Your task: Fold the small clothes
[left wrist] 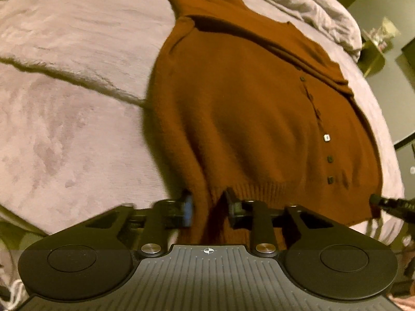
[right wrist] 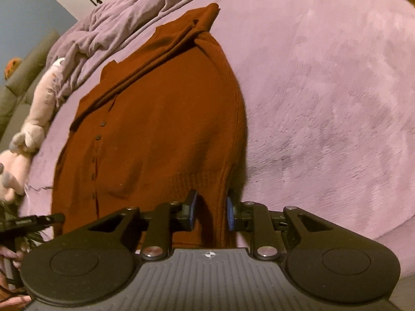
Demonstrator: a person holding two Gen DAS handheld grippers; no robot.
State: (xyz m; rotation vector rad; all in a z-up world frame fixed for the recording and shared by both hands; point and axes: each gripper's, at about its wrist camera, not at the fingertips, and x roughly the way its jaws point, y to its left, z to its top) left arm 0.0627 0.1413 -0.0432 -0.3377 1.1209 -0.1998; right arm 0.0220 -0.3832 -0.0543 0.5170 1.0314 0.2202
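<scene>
Bed cover (left wrist: 64, 103): mauve plush, fills most of both views, rumpled along the far edge at 12 to 1 o'clock in the left wrist view.

Cardigan (left wrist: 246, 108): rust-brown knit, buttoned, lying front-up on the cover with its hem nearest the cameras at 6 o'clock and its collar end away at 12. The upper part looks already folded across. Button row runs at about 3 o'clock of centre in the left wrist view.

Plush toy (right wrist: 39, 108): pale, at 9 o'clock in the right wrist view, beside the cover's edge, apart from the cardigan.

Left gripper (left wrist: 208, 206): at one hem corner. Jaws narrow, ribbed hem bunched between them; pads appear to press the knit.

Right gripper (right wrist: 210, 211): at the other hem corner. Jaws narrow, a ridge of hem fabric standing between the blue pads (right wrist: 192, 207); it looks pinched, though a thin gap on the 3 o'clock side cannot be ruled out.

Risks, judged:
- Thick loose knit may slip from a shallow pinch on the lift, mostly on the right side, leaving the fold skewed.
- Only the top layer may be caught; the back panel would then stay behind and the front would peel open.
- Uneven lift of the two corners would twist the hem line.
- Plush cover grips the knit; dragging rather than lifting would wrinkle the body.
</scene>
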